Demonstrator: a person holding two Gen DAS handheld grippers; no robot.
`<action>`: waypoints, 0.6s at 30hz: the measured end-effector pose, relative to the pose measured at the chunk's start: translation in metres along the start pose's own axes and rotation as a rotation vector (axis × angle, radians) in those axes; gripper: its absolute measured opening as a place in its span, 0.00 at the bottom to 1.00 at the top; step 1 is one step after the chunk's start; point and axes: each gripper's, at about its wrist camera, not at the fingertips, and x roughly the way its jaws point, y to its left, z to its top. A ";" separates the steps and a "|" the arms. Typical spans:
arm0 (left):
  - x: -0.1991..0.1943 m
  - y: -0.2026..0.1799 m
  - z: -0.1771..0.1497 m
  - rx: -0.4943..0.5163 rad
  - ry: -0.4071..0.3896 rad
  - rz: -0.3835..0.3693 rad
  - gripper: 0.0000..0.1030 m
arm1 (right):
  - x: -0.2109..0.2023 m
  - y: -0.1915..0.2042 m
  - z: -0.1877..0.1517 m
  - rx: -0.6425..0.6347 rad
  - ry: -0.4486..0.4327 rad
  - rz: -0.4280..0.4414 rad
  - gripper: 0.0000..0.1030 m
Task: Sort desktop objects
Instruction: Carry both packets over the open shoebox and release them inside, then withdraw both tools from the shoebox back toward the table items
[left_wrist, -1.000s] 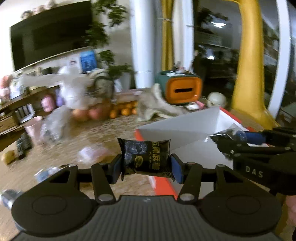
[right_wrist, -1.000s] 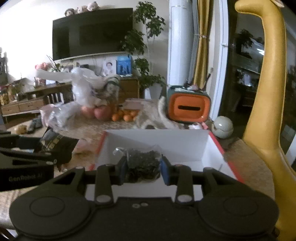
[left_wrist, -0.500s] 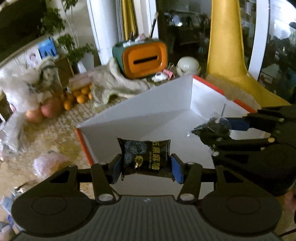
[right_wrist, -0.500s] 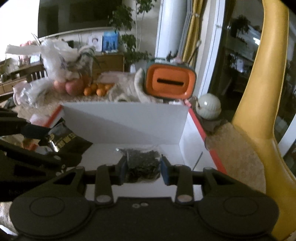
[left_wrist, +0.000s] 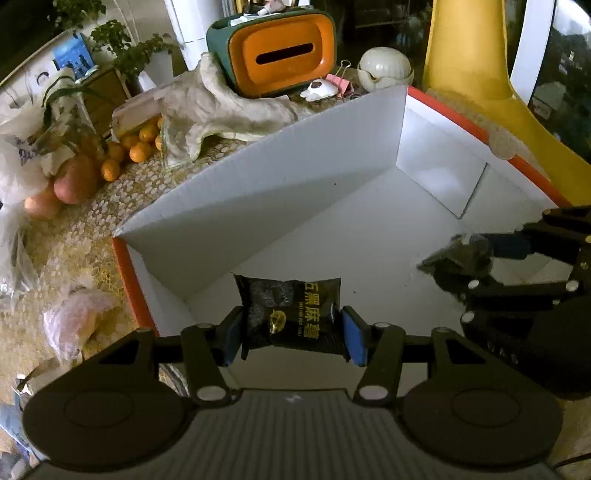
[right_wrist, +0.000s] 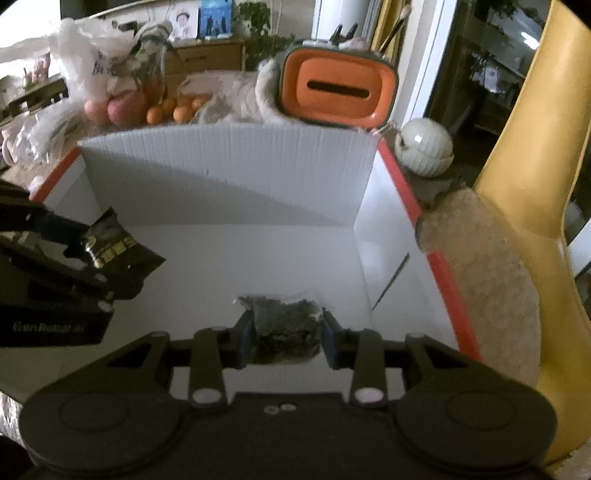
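Both tongs have dropped over the white box: left gripper clamps the black snack packet, right gripper the clear bag, so we lower further, then release inside the walls.

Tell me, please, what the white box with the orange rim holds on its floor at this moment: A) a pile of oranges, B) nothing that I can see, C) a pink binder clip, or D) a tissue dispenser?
B: the white box shows only bare floor, while the black snack packet and the clear packet of dark bits are each clamped in a hand-held gripper above it.
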 end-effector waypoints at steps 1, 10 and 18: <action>0.001 0.000 0.001 0.004 0.006 0.001 0.55 | 0.001 0.000 0.000 -0.001 0.009 0.004 0.35; 0.002 -0.003 0.001 0.017 -0.006 -0.010 0.66 | -0.007 -0.007 -0.002 -0.003 -0.004 0.006 0.43; -0.023 0.001 -0.007 -0.003 -0.071 -0.036 0.67 | -0.027 -0.010 -0.002 -0.004 -0.047 0.005 0.49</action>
